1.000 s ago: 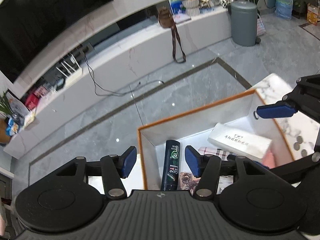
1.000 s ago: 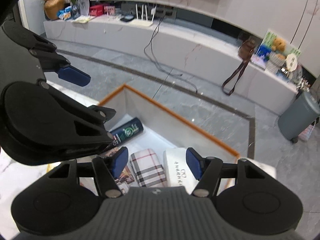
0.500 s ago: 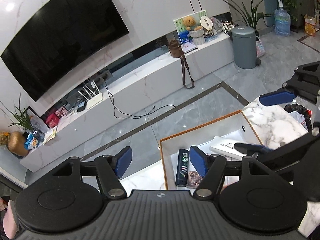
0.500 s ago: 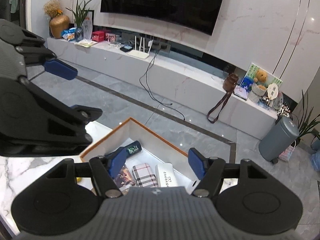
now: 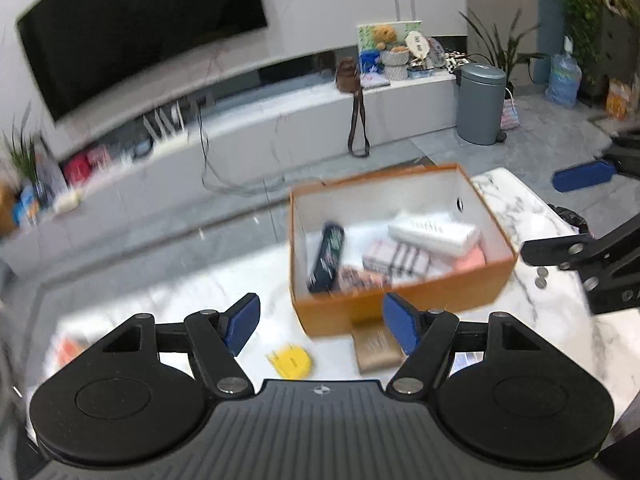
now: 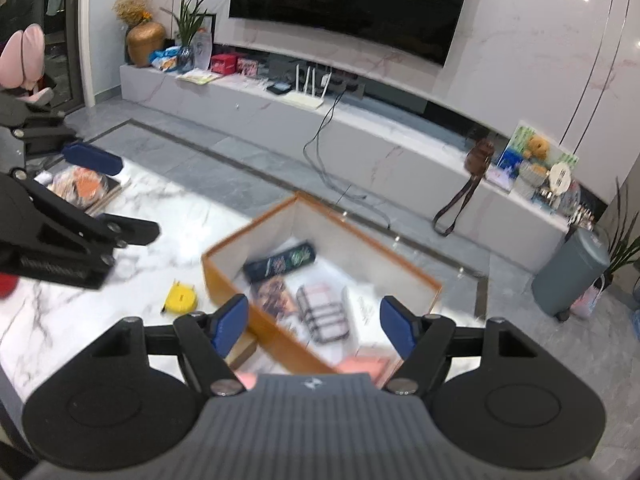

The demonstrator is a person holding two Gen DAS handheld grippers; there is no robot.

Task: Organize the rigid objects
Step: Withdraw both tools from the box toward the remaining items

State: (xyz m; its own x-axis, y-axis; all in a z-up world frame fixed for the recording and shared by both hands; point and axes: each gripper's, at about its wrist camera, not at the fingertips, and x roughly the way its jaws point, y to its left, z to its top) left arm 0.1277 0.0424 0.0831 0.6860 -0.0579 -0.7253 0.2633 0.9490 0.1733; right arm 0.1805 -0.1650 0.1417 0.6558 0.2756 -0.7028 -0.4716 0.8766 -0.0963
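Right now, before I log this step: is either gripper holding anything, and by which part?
Nothing is held. The left gripper and right gripper are both open and empty above the orange box.

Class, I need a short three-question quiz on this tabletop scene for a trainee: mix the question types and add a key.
1. True or false: the left gripper is shut on the bottle.
2. Multiple choice: the yellow tape measure lies (A) inside the box, (B) on the table outside the box, (C) between the right gripper's fingers.
3. Fill in: the white carton lies inside the ____.

Key: 1 false, both grippers are open and hold nothing. 2 B. 3 box.
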